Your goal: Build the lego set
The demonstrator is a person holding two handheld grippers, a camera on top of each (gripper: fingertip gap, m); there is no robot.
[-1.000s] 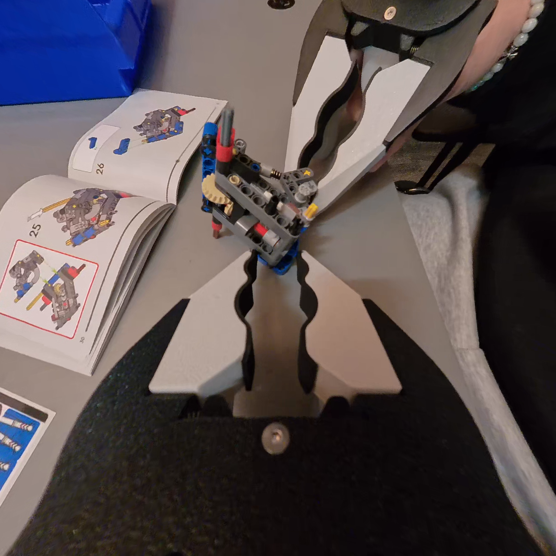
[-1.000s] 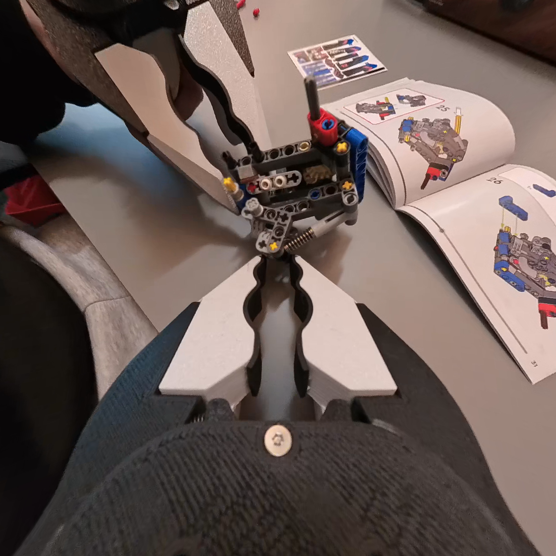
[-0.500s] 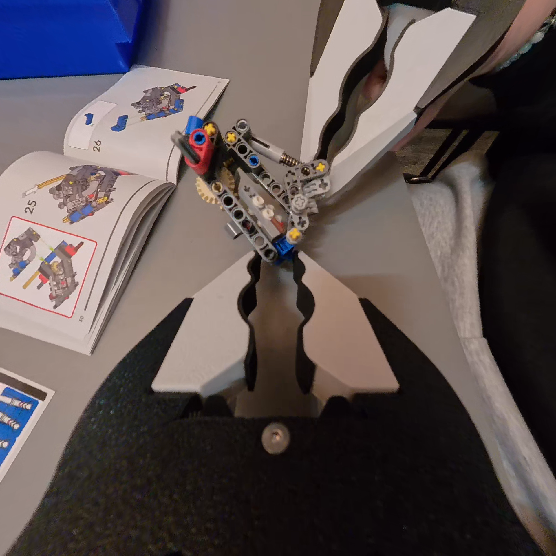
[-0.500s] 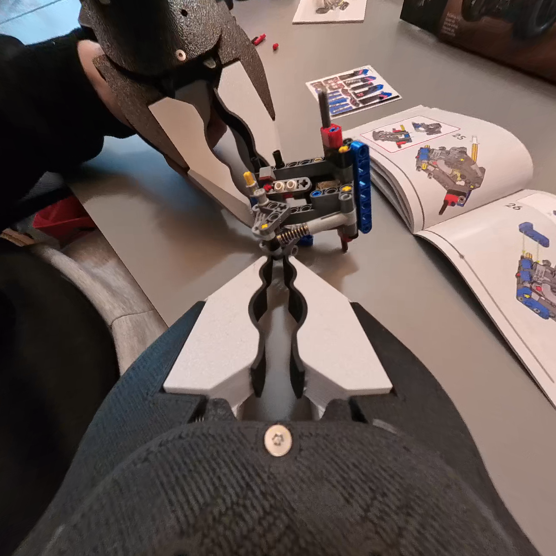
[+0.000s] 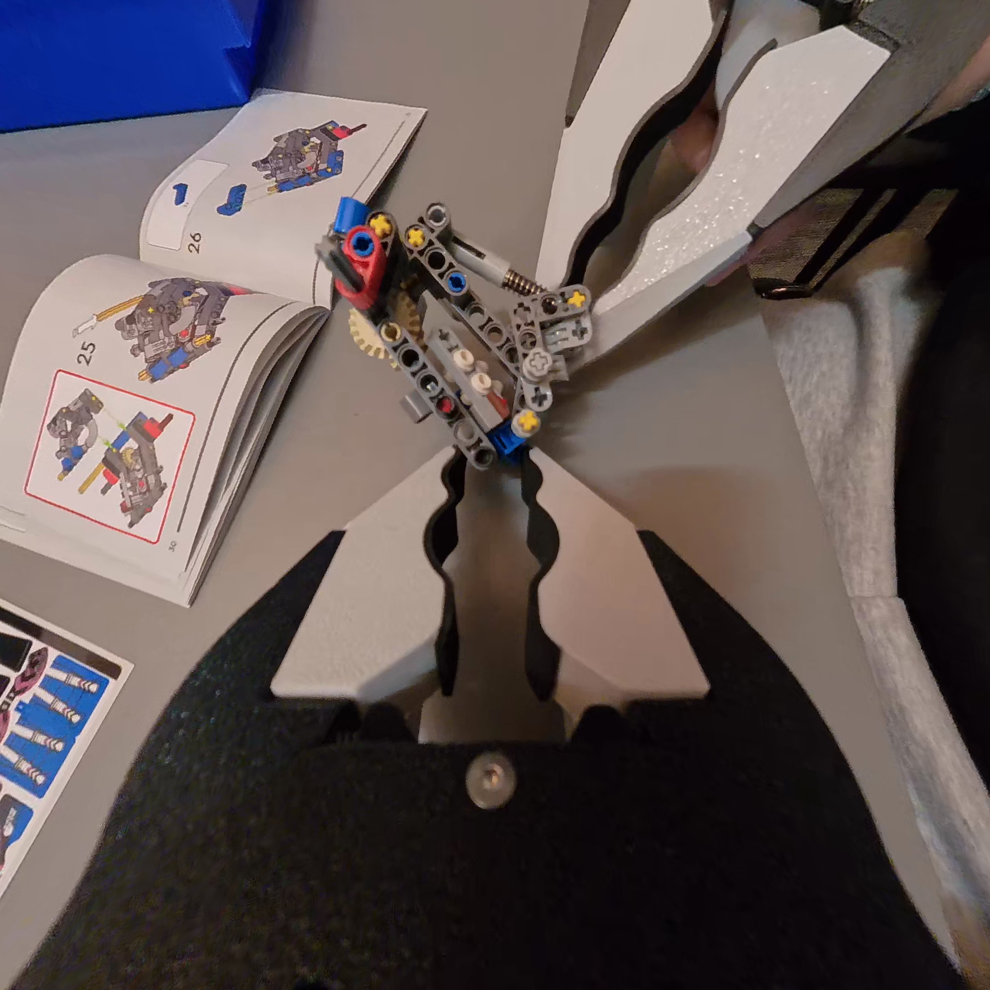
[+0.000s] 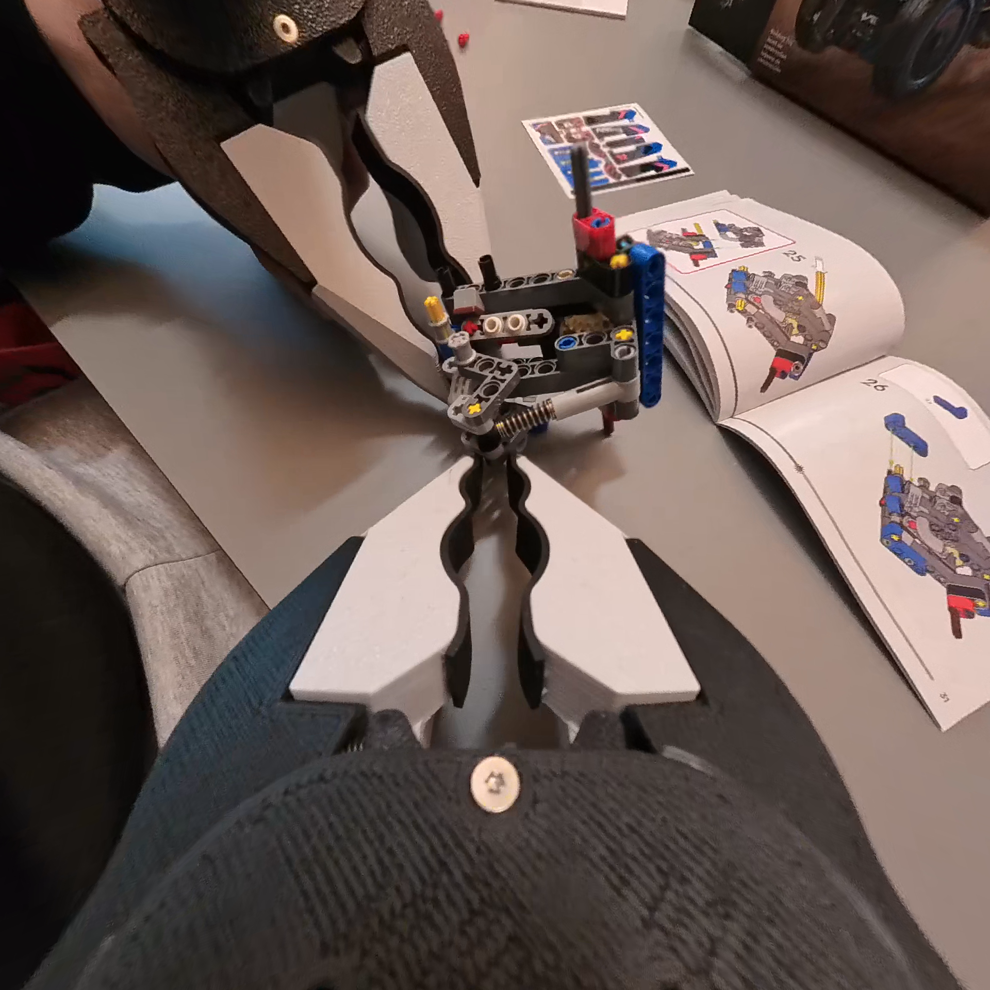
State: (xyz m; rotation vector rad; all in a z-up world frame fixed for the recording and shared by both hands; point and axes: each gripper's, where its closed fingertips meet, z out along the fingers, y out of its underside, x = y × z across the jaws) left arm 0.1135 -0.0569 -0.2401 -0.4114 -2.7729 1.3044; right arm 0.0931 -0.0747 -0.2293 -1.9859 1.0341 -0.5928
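Note:
The lego assembly (image 5: pixel 455 332) is a dark grey beam frame with a red connector and black axle, a blue beam, a tan gear, a spring shock and yellow pins. It is held just above the grey table (image 5: pixel 669 455). My left gripper (image 5: pixel 490 463) is shut on its blue and grey corner. My right gripper (image 6: pixel 493 455) is shut on the light grey link by the spring. The assembly shows upright in the right wrist view (image 6: pixel 557 343). There its lower pins are at or near the table. Each gripper shows opposite in the other view: the right (image 5: pixel 581 316), the left (image 6: pixel 444 300).
An open instruction booklet (image 5: pixel 160 348) lies beside the assembly; it also shows in the right wrist view (image 6: pixel 803 321). A sticker sheet (image 6: pixel 605 144), a blue bin (image 5: pixel 118 53) and a dark box (image 6: pixel 857 64) lie farther off. Grey cloth (image 5: pixel 835 428) lies past the table's edge. Only a small space, under 4 cm, lies between the two pairs of fingers.
The assembly has turned between the two grippers, so its open face now faces the left camera, and it has come lower toward the table. Both grippers kept their hold.

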